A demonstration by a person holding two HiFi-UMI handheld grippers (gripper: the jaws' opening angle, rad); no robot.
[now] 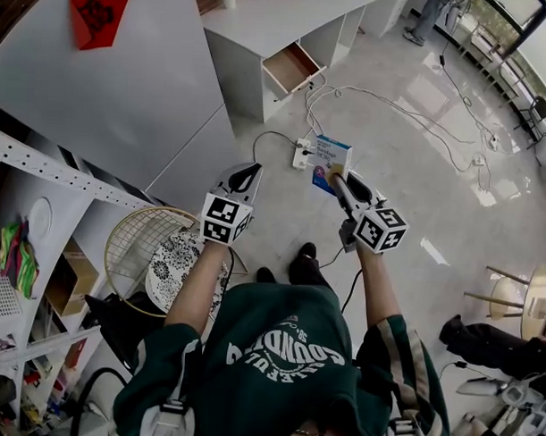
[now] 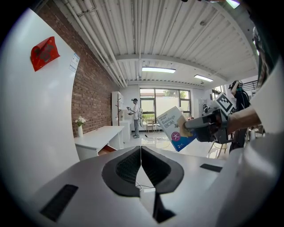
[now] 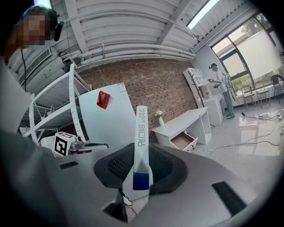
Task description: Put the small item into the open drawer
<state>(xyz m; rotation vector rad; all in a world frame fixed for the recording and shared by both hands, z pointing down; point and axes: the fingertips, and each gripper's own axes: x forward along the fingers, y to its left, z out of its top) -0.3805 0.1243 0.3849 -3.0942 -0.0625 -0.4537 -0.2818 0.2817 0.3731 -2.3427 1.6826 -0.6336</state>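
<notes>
A flat blue-and-white bandage box [image 1: 331,161] is held above the floor with my right gripper [image 1: 337,181] shut on its lower end. In the right gripper view the box [image 3: 141,142] stands edge-on between the pads. My left gripper [image 1: 248,173] is beside it to the left, jaws shut with nothing in them; its own view shows the fingers [image 2: 128,166] meeting and the box [image 2: 174,127] off to the right. The open drawer [image 1: 292,68] sticks out of a white desk [image 1: 280,16] a few steps ahead, and it also shows as the drawer [image 3: 184,140] in the right gripper view.
A power strip [image 1: 302,154] and loose cables [image 1: 393,105] lie on the tiled floor between me and the desk. A large white panel [image 1: 126,82] with a red patch leans at the left, beside shelving [image 1: 38,276], a wire basket [image 1: 134,239] and a patterned plate [image 1: 177,267]. A person [image 2: 134,116] stands far off.
</notes>
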